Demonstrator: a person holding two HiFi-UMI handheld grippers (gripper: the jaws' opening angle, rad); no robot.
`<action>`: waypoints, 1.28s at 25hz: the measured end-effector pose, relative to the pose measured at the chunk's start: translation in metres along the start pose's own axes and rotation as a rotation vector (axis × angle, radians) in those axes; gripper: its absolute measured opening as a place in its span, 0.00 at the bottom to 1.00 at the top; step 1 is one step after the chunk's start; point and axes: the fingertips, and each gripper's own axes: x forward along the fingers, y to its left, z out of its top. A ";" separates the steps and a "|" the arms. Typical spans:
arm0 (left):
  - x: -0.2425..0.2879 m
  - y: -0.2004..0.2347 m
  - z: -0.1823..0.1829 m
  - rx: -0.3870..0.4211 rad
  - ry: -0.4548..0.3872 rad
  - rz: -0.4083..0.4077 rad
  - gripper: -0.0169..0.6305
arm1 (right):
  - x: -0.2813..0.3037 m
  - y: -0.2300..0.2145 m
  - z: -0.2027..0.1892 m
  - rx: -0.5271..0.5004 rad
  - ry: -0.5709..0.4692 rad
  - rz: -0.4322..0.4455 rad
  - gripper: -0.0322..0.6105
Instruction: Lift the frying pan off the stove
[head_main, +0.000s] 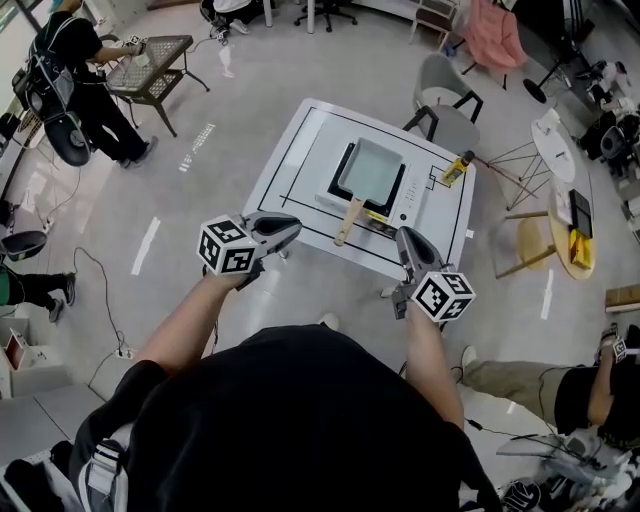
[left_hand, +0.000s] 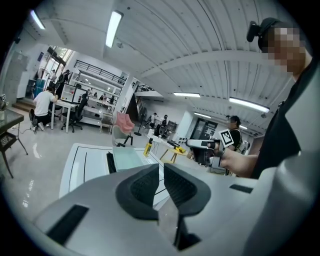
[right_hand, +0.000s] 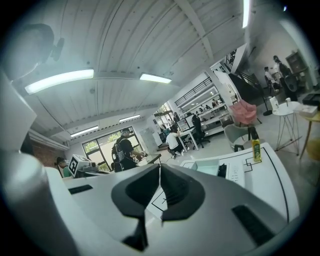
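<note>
A rectangular frying pan (head_main: 371, 168) with a wooden handle (head_main: 348, 222) sits on a black stove (head_main: 343, 163) on the white table (head_main: 290, 165). The handle points toward me. Both grippers hover in the air short of the table's near edge. My left gripper (head_main: 290, 231) is shut and empty, left of the handle. My right gripper (head_main: 404, 241) is shut and empty, to the handle's right. The left gripper view shows the pan (left_hand: 126, 157) beyond the closed left gripper (left_hand: 161, 184). In the right gripper view the pan (right_hand: 207, 167) lies past the closed right gripper (right_hand: 159, 187).
A yellow bottle (head_main: 457, 168) stands at the table's right edge. Grey chairs (head_main: 447, 100) stand behind the table, a small round table (head_main: 558, 150) to the right. A person (head_main: 85, 90) stands by a dark side table (head_main: 150, 68) at the far left; a seated person's leg (head_main: 510, 380) is at right.
</note>
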 end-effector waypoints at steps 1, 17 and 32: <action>0.003 0.000 0.001 0.001 -0.001 0.002 0.08 | 0.001 -0.002 0.002 -0.002 0.002 0.005 0.07; 0.050 0.005 0.019 -0.015 0.003 0.044 0.08 | 0.026 -0.047 0.013 0.016 0.044 0.076 0.07; 0.066 0.011 0.028 -0.017 -0.011 0.045 0.08 | 0.036 -0.058 0.024 0.007 0.056 0.096 0.06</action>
